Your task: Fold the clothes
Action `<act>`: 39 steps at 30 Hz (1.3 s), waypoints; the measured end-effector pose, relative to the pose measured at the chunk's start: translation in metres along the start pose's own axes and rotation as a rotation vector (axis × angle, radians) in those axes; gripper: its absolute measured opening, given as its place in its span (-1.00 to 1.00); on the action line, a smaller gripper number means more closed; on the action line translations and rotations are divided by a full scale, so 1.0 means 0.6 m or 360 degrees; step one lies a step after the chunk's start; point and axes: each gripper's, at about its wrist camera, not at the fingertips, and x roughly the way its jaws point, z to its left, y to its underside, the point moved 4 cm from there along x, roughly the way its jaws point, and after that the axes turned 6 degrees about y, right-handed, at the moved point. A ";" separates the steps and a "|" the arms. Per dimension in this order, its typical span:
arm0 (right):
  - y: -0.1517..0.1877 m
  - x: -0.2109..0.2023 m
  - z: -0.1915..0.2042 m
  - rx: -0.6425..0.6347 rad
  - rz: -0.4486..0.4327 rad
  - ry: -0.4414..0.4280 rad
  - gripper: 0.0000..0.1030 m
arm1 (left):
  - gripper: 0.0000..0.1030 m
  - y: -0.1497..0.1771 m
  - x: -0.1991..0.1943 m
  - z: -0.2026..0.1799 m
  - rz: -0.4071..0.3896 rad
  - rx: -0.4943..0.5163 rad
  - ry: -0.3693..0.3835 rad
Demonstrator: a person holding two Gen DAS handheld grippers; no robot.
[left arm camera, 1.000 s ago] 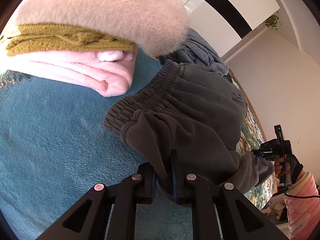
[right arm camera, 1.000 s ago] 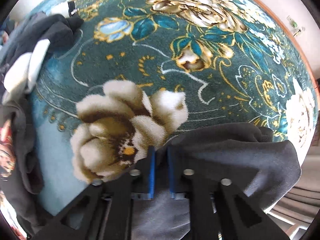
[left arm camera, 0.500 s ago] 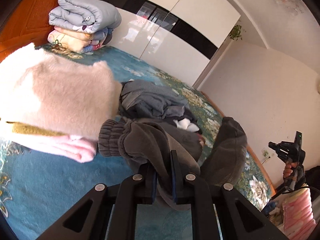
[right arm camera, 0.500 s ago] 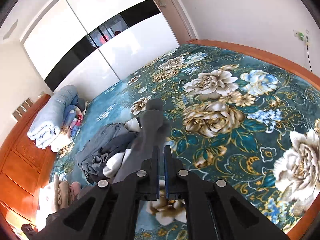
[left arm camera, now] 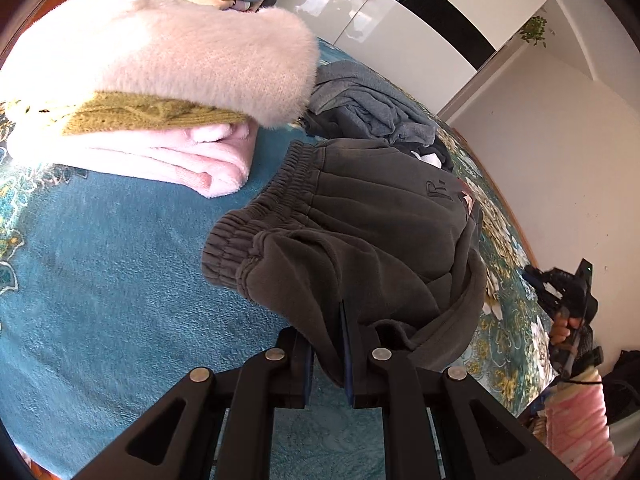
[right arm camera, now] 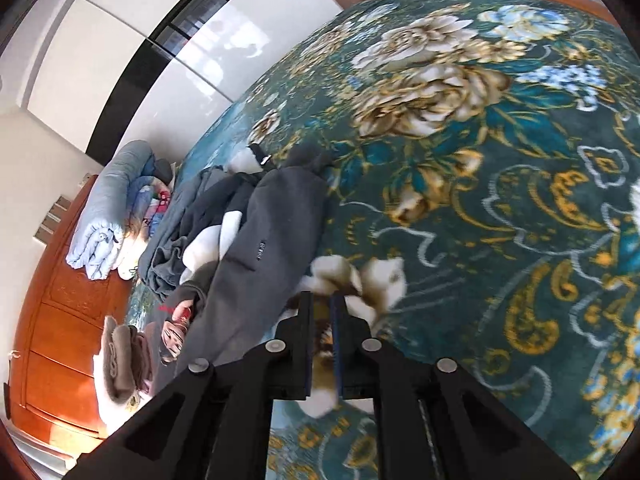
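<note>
Dark grey sweatpants (left arm camera: 380, 232) lie bunched on the teal bedspread, elastic waistband toward the left. My left gripper (left arm camera: 326, 320) is shut on a fold of them near the waistband. In the right wrist view one grey trouser leg (right arm camera: 264, 248) stretches away over the floral bedspread. My right gripper (right arm camera: 320, 300) has its jaws nearly together with no cloth between them; the flower pattern shows in the narrow gap. The right gripper also shows in the left wrist view (left arm camera: 568, 292), held off the bed's right side.
A stack of folded clothes (left arm camera: 160, 92) (fluffy pink, mustard knit, pale pink) lies left of the sweatpants. A pile of unfolded grey and dark clothes (left arm camera: 372, 108) sits behind. Rolled quilts (right arm camera: 108, 216) lie by the orange headboard (right arm camera: 52, 340). White wardrobes stand beyond.
My left gripper lifted the sweatpants, then lowered them onto the bed. My right gripper let go of the trouser leg, which now lies stretched out on the bedspread.
</note>
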 end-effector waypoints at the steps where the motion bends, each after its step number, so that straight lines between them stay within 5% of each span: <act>1: -0.009 0.024 0.010 0.0009 0.0019 -0.0008 -0.44 | -0.76 -0.001 -0.003 0.003 0.0006 -0.0006 0.0008; 2: -0.018 0.049 0.021 0.0018 0.0038 -0.0016 -0.20 | -0.75 -0.002 -0.001 0.009 0.0012 -0.0014 0.0019; 3: -0.027 0.073 0.031 0.0027 0.0057 -0.0022 -0.17 | -0.75 -0.004 0.001 0.014 0.0018 -0.0023 0.0027; 9: -0.086 0.198 0.034 0.0118 0.0096 0.0168 -0.17 | -0.73 -0.024 0.008 0.035 0.0041 -0.0073 0.0058; 13: -0.101 0.231 0.033 0.0290 0.0097 0.0036 -0.26 | -0.73 -0.031 0.007 0.030 0.0036 -0.0060 0.0033; 14: -0.100 0.226 0.037 0.0283 0.0100 0.0029 -0.67 | -0.73 -0.033 0.007 0.028 0.0033 -0.0056 0.0027; 15: -0.098 0.221 0.042 0.0275 0.0103 0.0022 -0.85 | -0.73 -0.035 0.006 0.024 0.0028 -0.0049 0.0022; 19: -0.098 0.180 0.058 0.0217 0.0067 0.0002 -0.91 | -0.75 -0.036 -0.013 -0.001 -0.0052 0.0011 0.0041; 24: -0.124 -0.012 0.059 0.0071 -0.0236 -0.0081 -0.92 | -0.75 -0.014 -0.036 -0.044 -0.0079 0.0121 0.0110; 29: -0.079 -0.178 -0.039 0.0037 -0.0471 -0.0053 -0.92 | -0.74 0.044 -0.037 -0.071 0.0037 0.0196 0.0145; 34: 0.019 -0.173 -0.204 0.0243 -0.0310 0.0179 -0.92 | -0.69 0.086 -0.007 -0.054 0.0166 0.0161 0.0094; 39: 0.076 -0.164 -0.261 0.0303 -0.0228 0.0223 -0.92 | -0.46 0.087 -0.021 -0.043 0.0188 0.0099 0.0112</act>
